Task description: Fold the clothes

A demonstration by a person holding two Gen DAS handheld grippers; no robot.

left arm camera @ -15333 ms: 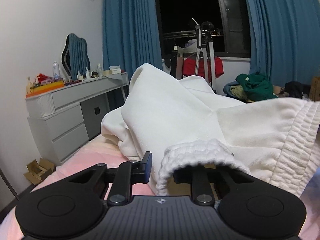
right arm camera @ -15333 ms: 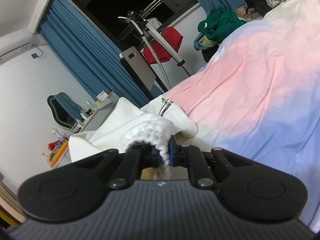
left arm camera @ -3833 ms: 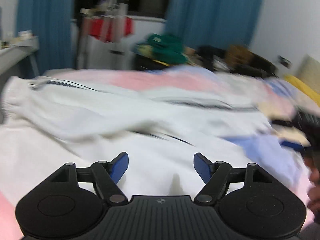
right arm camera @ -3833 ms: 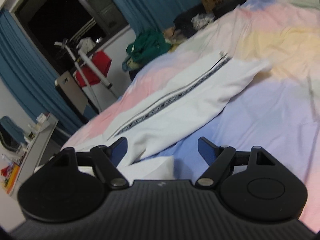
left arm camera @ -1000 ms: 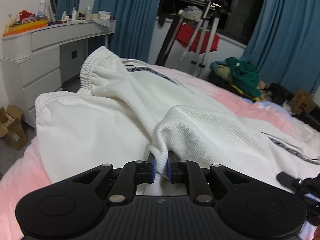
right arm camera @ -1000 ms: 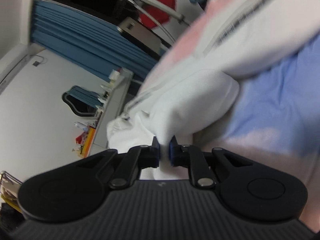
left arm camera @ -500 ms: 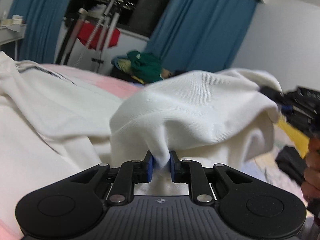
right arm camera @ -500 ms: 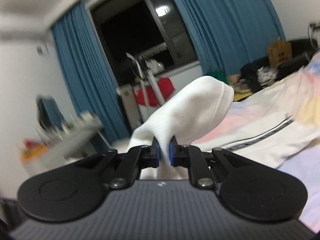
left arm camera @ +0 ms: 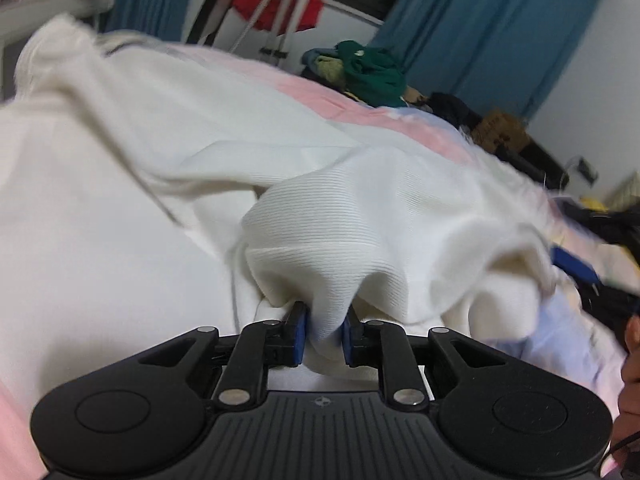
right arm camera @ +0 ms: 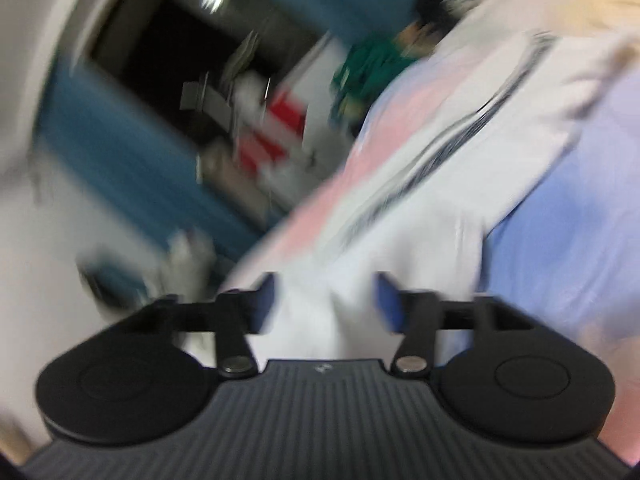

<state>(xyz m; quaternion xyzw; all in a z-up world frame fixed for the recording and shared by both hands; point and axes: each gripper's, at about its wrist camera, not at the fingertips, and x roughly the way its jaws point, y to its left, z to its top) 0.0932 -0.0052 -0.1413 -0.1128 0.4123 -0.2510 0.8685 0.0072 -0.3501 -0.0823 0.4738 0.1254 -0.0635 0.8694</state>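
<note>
My left gripper [left arm camera: 323, 334] pinches a bunched fold of the white trousers [left arm camera: 380, 216], which heap straight ahead of it on the bed [left arm camera: 320, 98]. My right gripper [right arm camera: 325, 304] stands spread, holding nothing, cloth just beyond its tips. The striped leg's long axis runs ahead and rightward, a stretch only the blurred right view shows; the left view shows the pinch.
</note>
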